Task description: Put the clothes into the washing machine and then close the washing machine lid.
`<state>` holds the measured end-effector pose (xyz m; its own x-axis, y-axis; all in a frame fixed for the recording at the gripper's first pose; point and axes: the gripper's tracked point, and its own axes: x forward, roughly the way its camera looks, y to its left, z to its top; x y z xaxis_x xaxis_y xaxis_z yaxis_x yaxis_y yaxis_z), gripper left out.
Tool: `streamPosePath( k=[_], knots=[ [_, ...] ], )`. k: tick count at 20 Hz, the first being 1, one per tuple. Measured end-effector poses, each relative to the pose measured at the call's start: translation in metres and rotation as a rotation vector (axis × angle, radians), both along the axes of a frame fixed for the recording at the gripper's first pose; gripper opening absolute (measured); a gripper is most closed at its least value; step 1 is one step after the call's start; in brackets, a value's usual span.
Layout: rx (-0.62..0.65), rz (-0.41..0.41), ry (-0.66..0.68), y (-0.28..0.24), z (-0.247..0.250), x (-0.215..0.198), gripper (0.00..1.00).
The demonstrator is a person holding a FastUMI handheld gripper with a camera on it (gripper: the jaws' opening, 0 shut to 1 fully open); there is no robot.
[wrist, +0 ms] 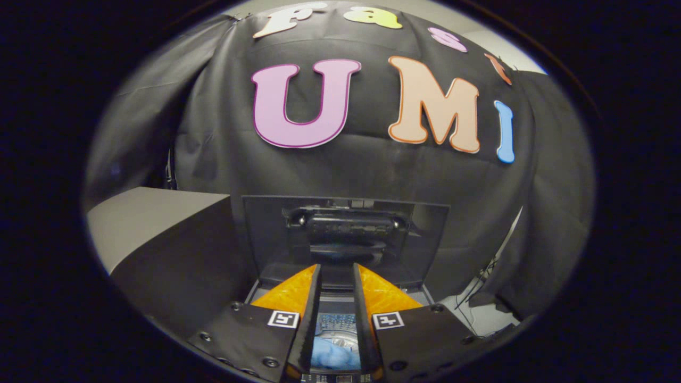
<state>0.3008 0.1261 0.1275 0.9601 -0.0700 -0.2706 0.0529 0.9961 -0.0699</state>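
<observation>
The washing machine's dark lid (425, 239) stands raised upright just beyond my fingers, its handle (346, 226) facing me. My gripper (337, 268) hangs over the machine's top opening, open by a narrow gap with nothing pressed between the fingers. Down through that gap I see the perforated drum (336, 323) and a light blue piece of clothing (332, 355) lying inside it, below the fingers. The fingers and the gripper body hide the rest of the opening.
A grey flat-topped box or cabinet (154, 218) stands to the left of the machine. Cables (479, 287) run over the pale floor to the right. Black cloth walls close in behind the lid and on both sides.
</observation>
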Motion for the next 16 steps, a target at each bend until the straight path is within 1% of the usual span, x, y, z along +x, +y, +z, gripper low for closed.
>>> streamPosePath(
  k=[6, 13, 16],
  knots=[
    [0.005, -0.001, 0.013, -0.005, -0.012, -0.003, 0.36],
    [-0.013, 0.027, -0.032, 0.005, 0.004, 0.001, 0.36],
    [-0.042, 0.045, -0.042, 0.013, 0.008, 0.002, 0.36]
  ],
)
